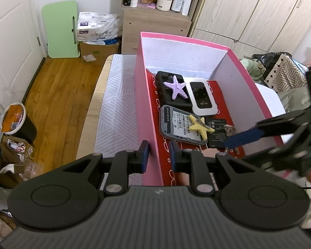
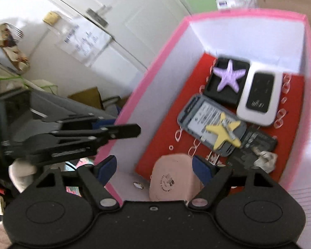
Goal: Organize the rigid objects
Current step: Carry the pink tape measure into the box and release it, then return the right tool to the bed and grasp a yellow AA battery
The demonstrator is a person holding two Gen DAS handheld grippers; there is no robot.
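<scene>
A pink box (image 1: 148,95) with a red floor holds a purple starfish (image 1: 175,87) on a black case, a white Wi-Fi router (image 1: 201,96), a grey device (image 1: 176,124) under a yellow starfish (image 1: 200,127), a black battery (image 1: 216,133) and a pink puck (image 2: 172,179). My left gripper (image 1: 159,152) is shut on the box's near left wall. My right gripper (image 2: 154,167) is open over the box's near end, with the pink puck lying between its fingers on the floor. It also shows in the left wrist view (image 1: 248,134).
The box sits on a white striped mat (image 1: 116,103) on a table. A wooden floor, a bin (image 1: 16,118), a green board (image 1: 61,29), cardboard boxes, a shelf unit and wardrobes surround it. Clutter lies at the right.
</scene>
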